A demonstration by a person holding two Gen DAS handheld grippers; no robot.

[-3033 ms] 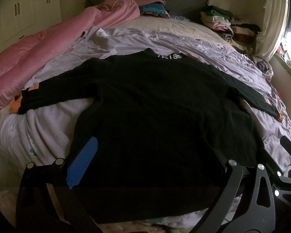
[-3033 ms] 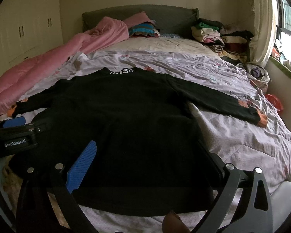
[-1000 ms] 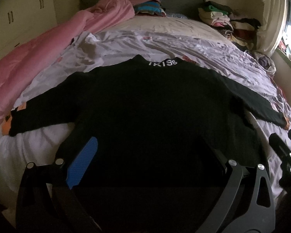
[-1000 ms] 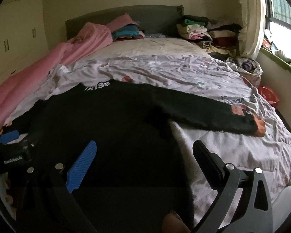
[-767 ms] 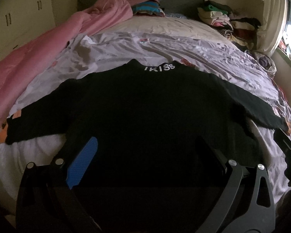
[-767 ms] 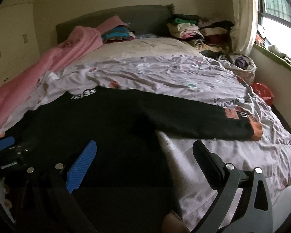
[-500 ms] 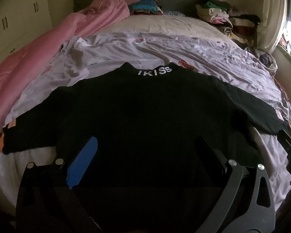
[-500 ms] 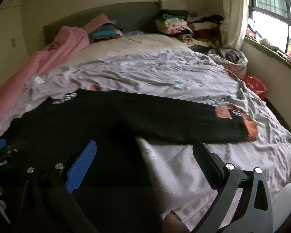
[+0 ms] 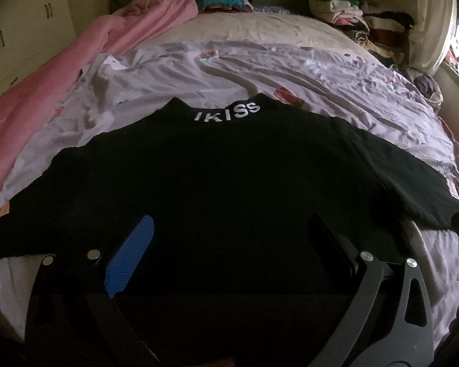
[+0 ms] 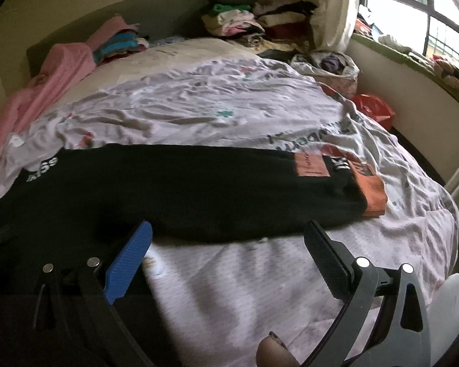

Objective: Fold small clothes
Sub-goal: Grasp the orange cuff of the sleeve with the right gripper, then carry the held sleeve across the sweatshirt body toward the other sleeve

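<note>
We hold the left gripper [image 9: 229, 244] over the middle of a black sweater [image 9: 223, 183] spread flat on the bed [image 9: 260, 70], jaws wide apart and gripping nothing. Our right gripper [image 10: 228, 250], equally wide and empty, hangs over the sheet [image 10: 229, 281] just below the outstretched sleeve [image 10: 229, 189], whose orange cuff [image 10: 371, 192] lies toward the window side.
</note>
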